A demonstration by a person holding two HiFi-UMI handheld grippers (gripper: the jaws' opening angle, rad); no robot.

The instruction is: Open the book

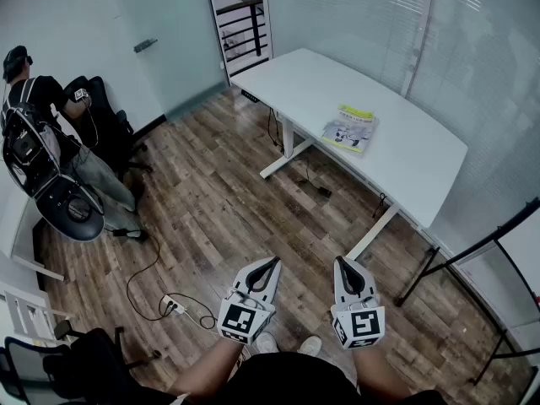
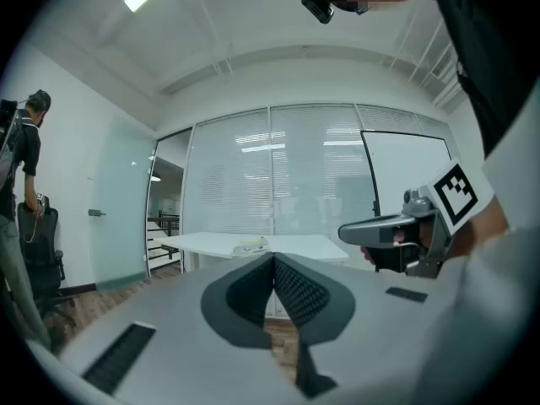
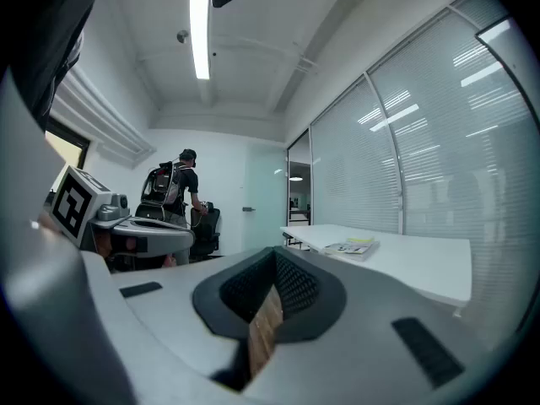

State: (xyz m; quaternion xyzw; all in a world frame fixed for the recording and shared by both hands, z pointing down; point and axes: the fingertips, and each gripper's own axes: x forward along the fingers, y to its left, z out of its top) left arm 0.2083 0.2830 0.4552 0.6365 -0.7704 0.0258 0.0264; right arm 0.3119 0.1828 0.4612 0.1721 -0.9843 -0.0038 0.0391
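Note:
A closed book (image 1: 350, 128) with a yellow and grey cover lies on the white table (image 1: 422, 163), near its middle. It shows small and far off as the book (image 2: 251, 245) in the left gripper view and the book (image 3: 353, 247) in the right gripper view. My left gripper (image 1: 272, 264) and right gripper (image 1: 341, 263) are held side by side at waist height over the wooden floor, well short of the table. Both point level toward the table. Each has its jaws pressed together with nothing between them.
A person (image 1: 38, 99) with a backpack stands at the far left beside a black office chair (image 1: 101, 108). A power strip and cable (image 1: 173, 306) lie on the floor near my feet. A black stand (image 1: 472, 256) leans at the right. Glass walls with blinds enclose the room.

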